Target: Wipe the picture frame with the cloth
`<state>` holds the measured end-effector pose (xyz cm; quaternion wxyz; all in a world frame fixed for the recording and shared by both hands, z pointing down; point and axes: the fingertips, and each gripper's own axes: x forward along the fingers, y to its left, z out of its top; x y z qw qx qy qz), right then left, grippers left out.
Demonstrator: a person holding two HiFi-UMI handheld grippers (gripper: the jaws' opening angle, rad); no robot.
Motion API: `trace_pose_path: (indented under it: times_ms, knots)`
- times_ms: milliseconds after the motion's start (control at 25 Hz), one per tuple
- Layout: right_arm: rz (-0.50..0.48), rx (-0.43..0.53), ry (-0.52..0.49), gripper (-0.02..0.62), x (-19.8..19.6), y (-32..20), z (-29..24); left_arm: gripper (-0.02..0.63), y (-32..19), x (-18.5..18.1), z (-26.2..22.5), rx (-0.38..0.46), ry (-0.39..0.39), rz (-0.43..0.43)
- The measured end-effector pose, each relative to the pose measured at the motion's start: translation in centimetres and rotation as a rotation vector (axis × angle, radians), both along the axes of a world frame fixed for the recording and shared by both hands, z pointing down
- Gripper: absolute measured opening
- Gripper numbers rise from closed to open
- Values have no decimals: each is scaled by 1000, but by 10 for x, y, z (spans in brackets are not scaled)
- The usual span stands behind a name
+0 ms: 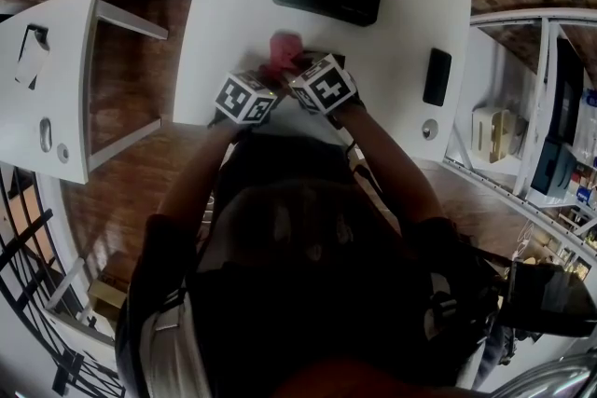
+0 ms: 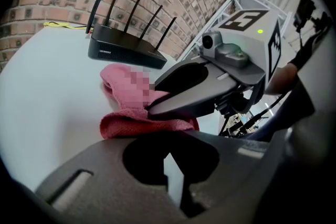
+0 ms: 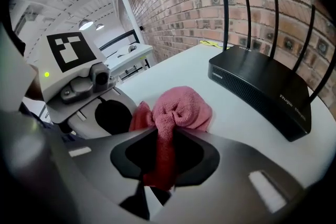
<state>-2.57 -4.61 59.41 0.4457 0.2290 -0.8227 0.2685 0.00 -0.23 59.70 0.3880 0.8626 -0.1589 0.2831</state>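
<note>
Only the head view shows the second white table and a black slab. The gripper views give us the jaws. We count one cloth, one router and two grippers. The right gripper pinches a fold of the pink cloth, which lies bunched on the main table just before the router. The left gripper is closed on nothing, beside the cloth. We cannot make out the picture frame.

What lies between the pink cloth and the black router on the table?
Only bare white tabletop between pink cloth and router, seen in the right gripper view.
</note>
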Motion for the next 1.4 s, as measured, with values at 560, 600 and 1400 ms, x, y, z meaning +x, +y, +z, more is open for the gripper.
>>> trace_pose_path:
  times_ms: [560, 600, 1400]
  knots:
    - [91, -45, -32, 84, 12, 0, 6, 2, -1, 2, 1, -11, -4, -13]
    - [92, -47, -33, 84, 13, 0, 6, 2, -2, 2, 1, -11, -3, -15]
    - [105, -56, -52, 84, 29, 4, 5, 2, -2, 2, 2, -21, -6, -25]
